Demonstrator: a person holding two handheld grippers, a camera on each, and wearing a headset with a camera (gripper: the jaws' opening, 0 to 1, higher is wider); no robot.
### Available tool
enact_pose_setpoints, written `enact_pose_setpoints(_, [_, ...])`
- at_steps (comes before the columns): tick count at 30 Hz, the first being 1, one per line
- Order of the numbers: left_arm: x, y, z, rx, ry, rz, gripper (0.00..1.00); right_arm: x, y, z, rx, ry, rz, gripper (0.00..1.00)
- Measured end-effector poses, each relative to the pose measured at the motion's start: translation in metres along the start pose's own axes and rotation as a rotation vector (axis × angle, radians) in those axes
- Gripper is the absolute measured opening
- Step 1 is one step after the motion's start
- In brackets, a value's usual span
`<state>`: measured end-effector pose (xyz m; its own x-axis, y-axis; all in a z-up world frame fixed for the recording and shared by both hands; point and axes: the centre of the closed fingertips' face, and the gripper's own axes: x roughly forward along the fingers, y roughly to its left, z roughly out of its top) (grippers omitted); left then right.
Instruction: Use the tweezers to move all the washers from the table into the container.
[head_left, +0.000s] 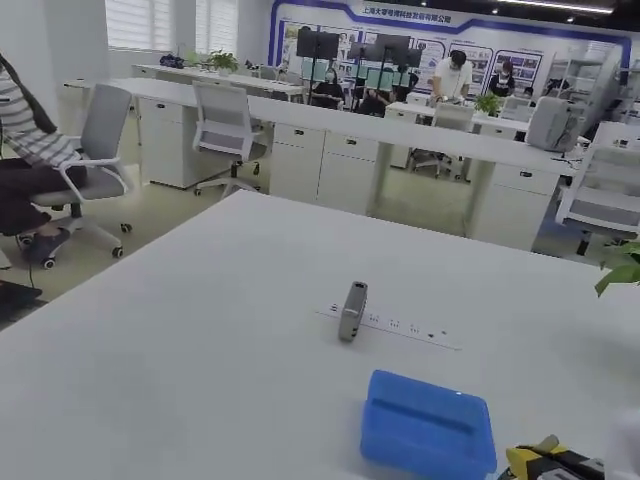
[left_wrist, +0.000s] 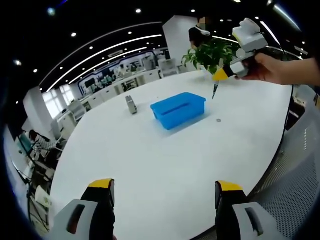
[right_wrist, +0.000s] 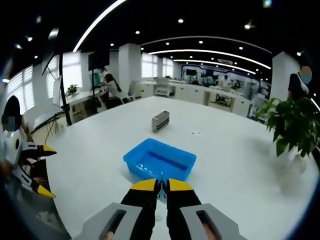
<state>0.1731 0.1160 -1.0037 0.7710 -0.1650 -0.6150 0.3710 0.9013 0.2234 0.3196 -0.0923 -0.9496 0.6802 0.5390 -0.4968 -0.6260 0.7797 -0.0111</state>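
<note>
Right gripper (right_wrist: 161, 184): fingers pressed together, pinching tweezers (right_wrist: 161, 176). Thin tip points at blue container (right_wrist: 159, 161) just ahead on white bench (right_wrist: 225, 150). Left gripper (left_wrist: 165, 192): fingers spread wide, nothing between them, low over bench edge, well back from container. One washer (left_wrist: 219, 120) lies on bench, near container, to its right in left gripper view, below tweezers tip. Grey block (left_wrist: 131, 104) beyond container. Plant (left_wrist: 212, 52) at far edge.

Beyond the white table (head_left: 200, 380), long white desks (head_left: 345, 165) and grey office chairs (head_left: 225, 130) are seen on a pale floor (head_left: 170, 215). Farther beyond the table, blinded windows (head_left: 140, 20) and a blue-framed display wall (head_left: 430, 30) are set. The table is lit by ceiling light strips (right_wrist: 97, 26) overhead.
</note>
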Motion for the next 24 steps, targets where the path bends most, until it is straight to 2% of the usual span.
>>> enact_pose_setpoints(5, [0.001,-0.001,0.000,0.002,0.002,-0.005,0.84,-0.001,-0.001,-0.018,0.028,0.019,-0.014,0.02])
enact_pose_setpoints(13, [0.002,-0.003,-0.001,0.009,0.007,-0.017,0.84,0.007,-0.003,-0.048,0.063,0.085,-0.018,0.02])
enact_pose_setpoints(21, [0.002,-0.005,-0.002,0.014,0.012,-0.025,0.84,0.016,-0.002,-0.060,0.098,0.110,-0.009,0.03])
enact_pose_setpoints(24, [0.003,-0.005,-0.003,0.019,0.019,-0.025,0.84,0.021,-0.002,-0.064,0.089,0.123,-0.009,0.03])
